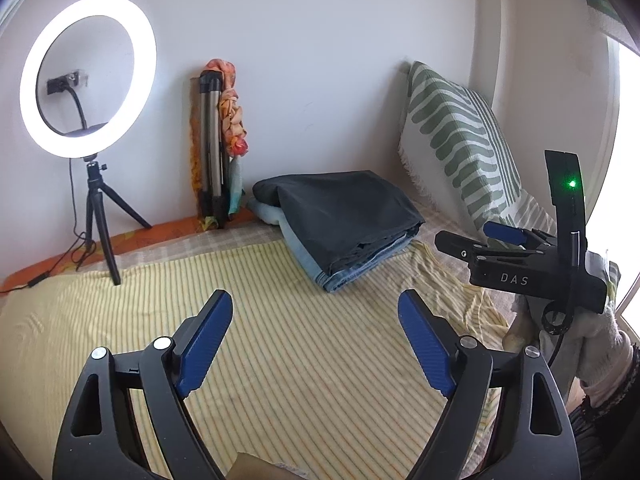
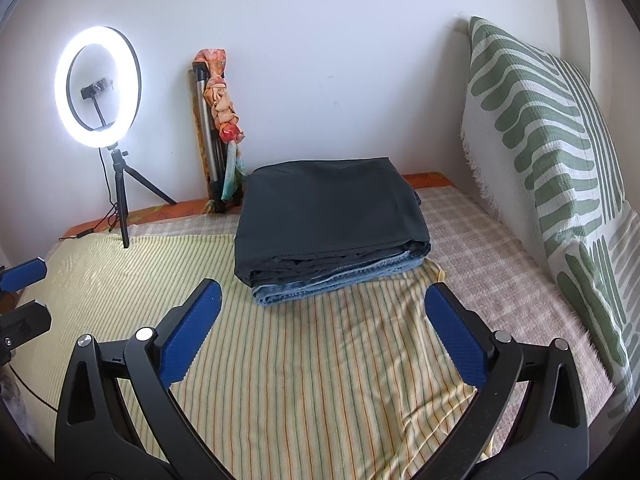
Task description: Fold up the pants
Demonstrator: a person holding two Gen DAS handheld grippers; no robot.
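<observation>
Dark grey folded pants (image 1: 344, 216) (image 2: 328, 220) lie on top of folded blue jeans (image 1: 360, 270) (image 2: 340, 284), a neat stack at the far side of the yellow striped cloth (image 1: 280, 340) (image 2: 300, 360). My left gripper (image 1: 316, 308) is open and empty, hovering over the cloth short of the stack. My right gripper (image 2: 324, 300) is open and empty, just in front of the stack. The right gripper also shows in the left wrist view (image 1: 480, 236), to the right of the stack. The left gripper's fingertips (image 2: 24, 274) show at the right wrist view's left edge.
A lit ring light on a small tripod (image 1: 88, 76) (image 2: 98, 88) stands at the back left. A folded tripod with a patterned scarf (image 1: 220, 140) (image 2: 218, 128) leans on the wall. A green-patterned pillow (image 1: 460, 140) (image 2: 540, 140) stands at the right. A checked bedcover (image 2: 480, 260) lies under the cloth.
</observation>
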